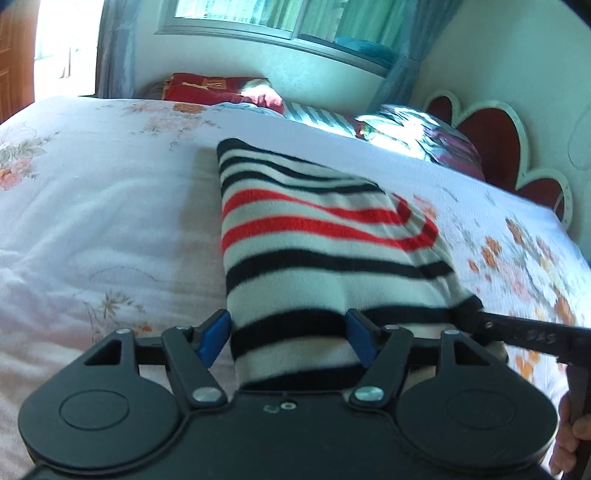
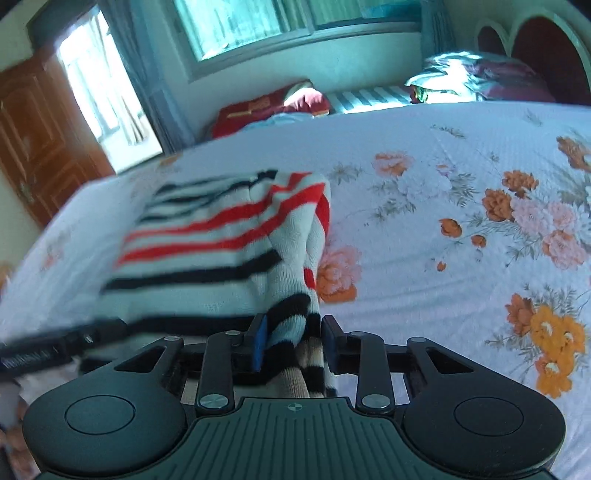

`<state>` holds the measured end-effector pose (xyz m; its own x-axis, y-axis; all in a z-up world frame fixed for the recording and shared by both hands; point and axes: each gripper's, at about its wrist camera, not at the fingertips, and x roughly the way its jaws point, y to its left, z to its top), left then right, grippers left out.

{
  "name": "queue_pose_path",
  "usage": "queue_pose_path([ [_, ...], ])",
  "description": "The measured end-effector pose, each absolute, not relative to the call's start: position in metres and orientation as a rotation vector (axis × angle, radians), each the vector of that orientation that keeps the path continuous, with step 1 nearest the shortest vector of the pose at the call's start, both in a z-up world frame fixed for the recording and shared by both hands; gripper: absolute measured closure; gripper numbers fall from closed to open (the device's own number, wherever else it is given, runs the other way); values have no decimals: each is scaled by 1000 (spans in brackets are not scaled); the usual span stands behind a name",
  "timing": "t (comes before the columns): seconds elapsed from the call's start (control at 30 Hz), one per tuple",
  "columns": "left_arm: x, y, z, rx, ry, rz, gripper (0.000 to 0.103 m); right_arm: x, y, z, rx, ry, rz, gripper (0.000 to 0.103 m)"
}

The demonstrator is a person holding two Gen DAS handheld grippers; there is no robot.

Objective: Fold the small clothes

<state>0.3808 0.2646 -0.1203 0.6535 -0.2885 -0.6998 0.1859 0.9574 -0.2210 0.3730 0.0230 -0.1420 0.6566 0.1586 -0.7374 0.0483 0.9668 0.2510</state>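
Striped knit garment (image 1: 325,240) between both tongs' jaws, on floral bedspread (image 1: 92,206).

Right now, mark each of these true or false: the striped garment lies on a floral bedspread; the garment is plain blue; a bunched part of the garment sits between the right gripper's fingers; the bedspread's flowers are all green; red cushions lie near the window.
1. Striped garment lies on floral bedspread: true.
2. Garment is plain blue: false; it has black, white and red stripes.
3. Bunched fabric sits between the right gripper fingers: true.
4. Flowers are all green: false; they are orange and pink.
5. Red cushions near the window: true.
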Motion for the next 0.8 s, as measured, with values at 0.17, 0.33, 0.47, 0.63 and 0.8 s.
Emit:
queue_pose_path([
  [0.17,381,273,-130,-165,835,-273,32,368,20,-158,276,882,54,64],
  [0.33,380,267,-121,-121,836,-270,34,357,17,-161,302,890,48,64],
  [0.47,384,263,-107,-106,820,-274,34,357,17,-159,324,901,40,64],
  [0.63,403,252,-85,-87,768,-297,28,362,18,-125,292,807,52,64],
  [0.8,437,239,-87,-70,780,-280,27,404,23,-110,233,758,27,64],
])
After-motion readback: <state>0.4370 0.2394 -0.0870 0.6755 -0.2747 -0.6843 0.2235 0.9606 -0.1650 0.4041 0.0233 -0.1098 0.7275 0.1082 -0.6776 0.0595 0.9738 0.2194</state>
